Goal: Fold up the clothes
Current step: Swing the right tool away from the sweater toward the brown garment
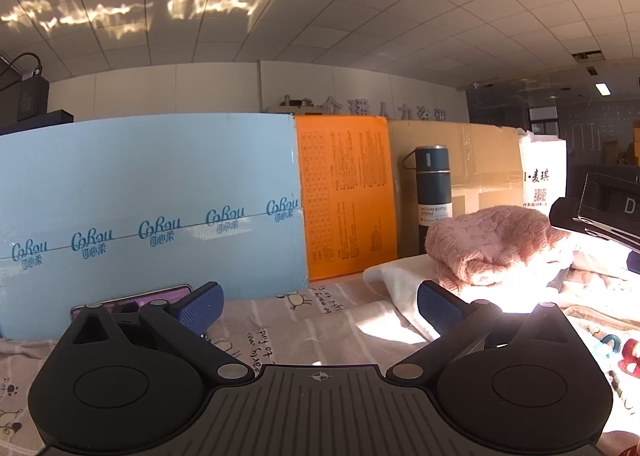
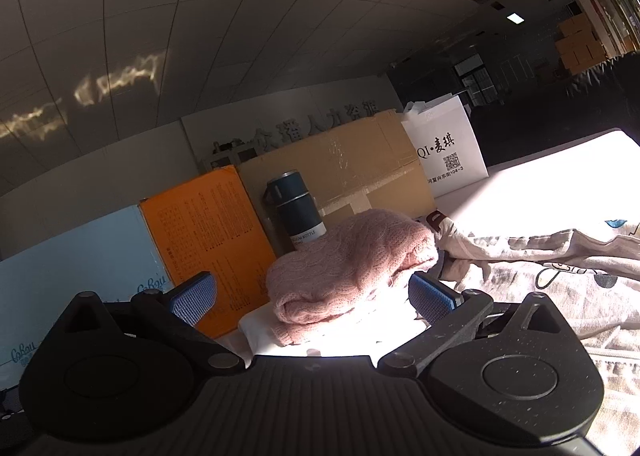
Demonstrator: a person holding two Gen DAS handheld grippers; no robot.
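A folded pink knit sweater [image 1: 490, 244] rests on a white folded cloth [image 1: 404, 276] at the back right of the table. In the right wrist view the same pink sweater [image 2: 348, 264] lies just ahead of my right gripper [image 2: 312, 298], whose blue pads stand wide apart around nothing. A pale printed garment [image 2: 540, 256] spreads crumpled to the right of it in strong sunlight. My left gripper [image 1: 320, 306] is open above a striped printed cloth [image 1: 304, 320], gripping nothing. The other gripper's black body [image 1: 600, 208] shows at the right edge of the left wrist view.
Along the back stand a light blue box [image 1: 152, 208], an orange box [image 1: 346, 196], a brown carton [image 1: 480, 160], a dark vacuum bottle [image 1: 432, 192] and a white paper bag [image 1: 544, 172]. A phone [image 1: 132, 302] leans by the blue box.
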